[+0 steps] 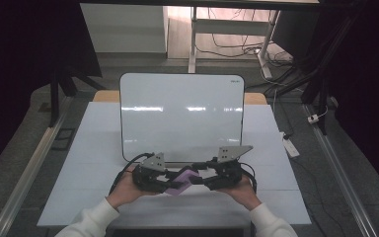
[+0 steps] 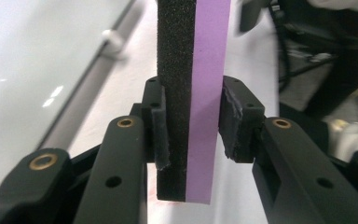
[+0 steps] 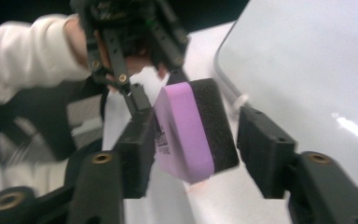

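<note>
A whiteboard eraser (image 1: 182, 180), purple on one face and black foam on the other, hangs just above the table between both hands. My left gripper (image 1: 170, 183) is shut on it: in the left gripper view its pads (image 2: 156, 126) press the black side and the purple side of the eraser (image 2: 193, 93). My right gripper (image 1: 200, 177) faces it from the other side. In the right gripper view the eraser (image 3: 191, 130) sits between that gripper's jaws, with a gap showing beside the right jaw, so the right gripper (image 3: 196, 135) is open.
A blank whiteboard (image 1: 180, 113) lies on the white table (image 1: 276, 163) just beyond the hands, its near edge close to the grippers. Cables and desk legs stand on the floor behind the table. Metal rails run along both sides.
</note>
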Demonstrator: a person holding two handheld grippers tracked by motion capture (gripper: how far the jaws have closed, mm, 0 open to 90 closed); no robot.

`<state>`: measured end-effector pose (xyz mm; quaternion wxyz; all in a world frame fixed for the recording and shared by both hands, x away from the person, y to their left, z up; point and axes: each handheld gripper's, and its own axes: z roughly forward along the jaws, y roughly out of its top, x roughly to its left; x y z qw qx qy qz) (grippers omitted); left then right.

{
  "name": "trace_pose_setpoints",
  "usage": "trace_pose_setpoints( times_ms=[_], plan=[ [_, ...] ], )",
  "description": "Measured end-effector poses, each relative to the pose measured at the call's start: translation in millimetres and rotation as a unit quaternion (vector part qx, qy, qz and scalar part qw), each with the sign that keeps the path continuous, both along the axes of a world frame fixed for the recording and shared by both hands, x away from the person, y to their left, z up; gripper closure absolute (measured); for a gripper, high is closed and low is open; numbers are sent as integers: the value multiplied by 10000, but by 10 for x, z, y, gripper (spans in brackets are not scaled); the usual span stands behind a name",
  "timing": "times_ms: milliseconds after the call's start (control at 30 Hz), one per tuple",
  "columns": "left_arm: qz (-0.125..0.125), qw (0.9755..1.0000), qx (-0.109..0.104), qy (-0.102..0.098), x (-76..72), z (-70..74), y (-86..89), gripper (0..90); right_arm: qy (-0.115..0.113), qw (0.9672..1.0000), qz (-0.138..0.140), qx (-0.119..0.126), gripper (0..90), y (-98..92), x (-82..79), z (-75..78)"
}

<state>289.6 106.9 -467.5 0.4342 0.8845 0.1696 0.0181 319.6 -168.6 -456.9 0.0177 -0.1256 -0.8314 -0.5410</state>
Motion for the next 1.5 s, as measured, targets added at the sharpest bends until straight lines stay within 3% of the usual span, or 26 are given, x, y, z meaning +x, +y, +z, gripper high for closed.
trace_pose_setpoints(
  times_ms=[167,233,300,433,500,600,900,1000,1100,1200,1300,1367,1500],
  plan=[
    [322,9995,-50,-15,26,46,129,651,-87,9982,-541,261,370,-146,13,43],
    [566,9983,-112,-47,30,89,221,651,-180,9966,-751,276,364,-213,9,47],
    [807,9966,-154,-79,32,135,299,651,-321,9937,-1051,238,364,-302,-5,39],
    [1351,9900,-370,-166,33,248,493,651,-565,9854,-1606,31,361,-475,-42,-33],
    [1627,9852,-492,-208,34,302,589,651,-669,9805,-1846,-105,361,-576,-78,-96],
    [1956,9785,-593,-278,41,371,693,651,-621,9766,-2049,-190,361,-721,-91,-171],
    [2652,9593,-801,-540,71,539,946,650,-748,9636,-2467,-707,352,-966,-93,-381],
    [2821,9532,-893,-621,89,620,1021,650,-732,9616,-2547,-711,350,-994,-81,-403],
    [3030,9456,-965,-693,148,721,1079,649,-751,9606,-2565,-767,344,-996,-79,-415],
    [3242,9383,-904,-790,233,822,1107,649,-798,9603,-2554,-790,342,-994,-83,-420],
    [3473,9290,-914,-892,320,905,1123,649,-812,9603,-2539,-821,342,-995,-86,-425],
    [3581,9248,-926,-896,366,947,1126,648,-813,9598,-2551,-844,342,-995,-84,-435],
    [3851,9133,-883,-985,451,1027,1112,648,-820,9597,-2552,-847,342,-987,-85,-443]
  ],
)
